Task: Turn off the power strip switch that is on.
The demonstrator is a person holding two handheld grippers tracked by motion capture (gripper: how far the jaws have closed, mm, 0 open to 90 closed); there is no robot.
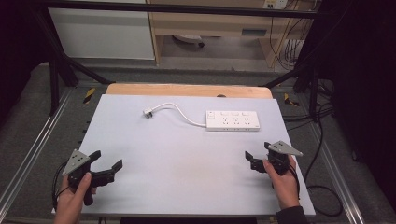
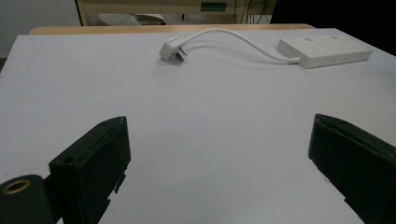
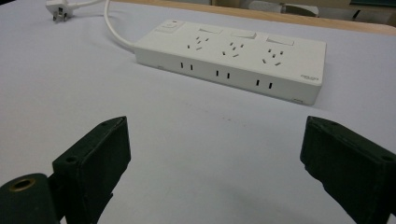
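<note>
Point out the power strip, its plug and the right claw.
power strip (image 3: 233, 56): right gripper view, on its top face among the sockets.
plug (image 2: 172, 50): left gripper view, on the white plug body.
right claw (image 1: 259, 155): high view, midway between its open black jaws.

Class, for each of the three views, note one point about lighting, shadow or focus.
High view: even light on the white table, dark surroundings. Left gripper view: near jaws soft, plug casts a faint shadow. Right gripper view: power strip fairly sharp, thin shadow under its front edge.
</note>
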